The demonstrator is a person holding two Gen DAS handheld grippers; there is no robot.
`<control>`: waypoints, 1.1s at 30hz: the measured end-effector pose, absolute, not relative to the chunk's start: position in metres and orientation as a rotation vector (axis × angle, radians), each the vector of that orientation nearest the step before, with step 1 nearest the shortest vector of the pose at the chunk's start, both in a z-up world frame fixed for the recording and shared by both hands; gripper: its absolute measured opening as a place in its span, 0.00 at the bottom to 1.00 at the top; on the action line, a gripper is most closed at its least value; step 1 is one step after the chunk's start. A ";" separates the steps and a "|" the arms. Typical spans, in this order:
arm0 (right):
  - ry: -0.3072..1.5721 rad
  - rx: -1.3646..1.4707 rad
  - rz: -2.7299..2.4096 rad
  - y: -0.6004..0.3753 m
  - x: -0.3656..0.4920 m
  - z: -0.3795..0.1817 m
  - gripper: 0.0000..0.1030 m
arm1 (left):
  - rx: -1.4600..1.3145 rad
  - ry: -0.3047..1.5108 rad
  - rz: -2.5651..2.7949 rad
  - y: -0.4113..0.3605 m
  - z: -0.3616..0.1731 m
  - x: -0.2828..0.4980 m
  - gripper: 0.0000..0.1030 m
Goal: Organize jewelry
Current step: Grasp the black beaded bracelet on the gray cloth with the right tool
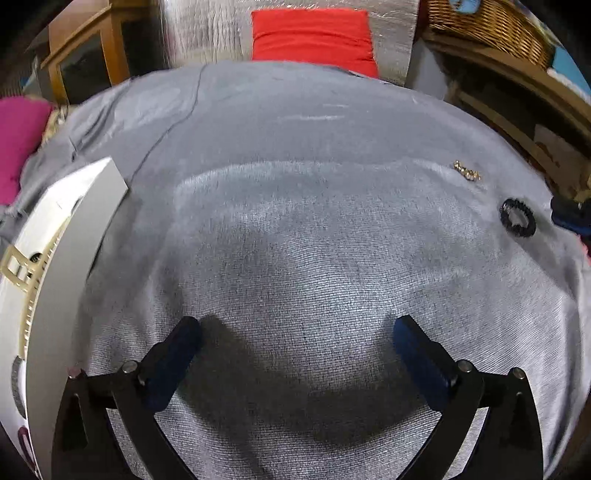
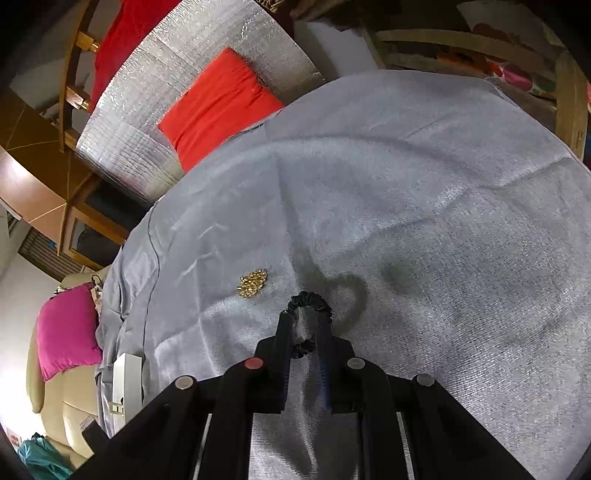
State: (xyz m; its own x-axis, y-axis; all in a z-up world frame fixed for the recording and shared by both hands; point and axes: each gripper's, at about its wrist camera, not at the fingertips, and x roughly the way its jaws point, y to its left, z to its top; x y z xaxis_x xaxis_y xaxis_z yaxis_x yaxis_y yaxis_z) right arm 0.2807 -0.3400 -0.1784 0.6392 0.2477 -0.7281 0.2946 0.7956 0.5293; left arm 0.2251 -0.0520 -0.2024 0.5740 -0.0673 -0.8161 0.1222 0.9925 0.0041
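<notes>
A black scrunchie-like ring (image 2: 309,302) sits between the fingertips of my right gripper (image 2: 306,318), which is shut on it just above the grey cloth. It also shows in the left wrist view (image 1: 517,218) at the far right, with the blue right gripper tip (image 1: 567,216) beside it. A small gold jewelry piece (image 2: 253,282) lies on the cloth to the left of the ring; it also shows in the left wrist view (image 1: 467,170). My left gripper (image 1: 297,332) is open and empty over the cloth. A white jewelry box (image 1: 55,236) stands at the left.
A grey cloth (image 1: 295,147) covers the table. A red cushion (image 1: 314,35) and silver foil sheet (image 2: 155,110) lie beyond the far edge. A pink cushion (image 2: 66,328) is on the left. A wicker basket (image 1: 487,22) sits on shelves at the right.
</notes>
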 end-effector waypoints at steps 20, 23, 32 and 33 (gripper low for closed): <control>0.921 0.696 -0.034 -0.339 0.300 -0.201 0.39 | 0.088 0.884 -0.128 -0.052 -0.143 0.225 1.00; 0.948 0.696 -0.034 -0.338 0.305 -0.209 0.35 | 0.069 0.864 -0.143 -0.055 -0.140 0.225 1.00; 0.949 0.659 -0.072 -0.336 0.305 -0.214 0.09 | 0.047 0.882 -0.154 -0.069 -0.142 0.231 1.00; 0.938 0.657 -0.077 -0.336 0.303 -0.211 0.09 | 0.052 0.878 -0.154 -0.070 -0.142 0.231 1.00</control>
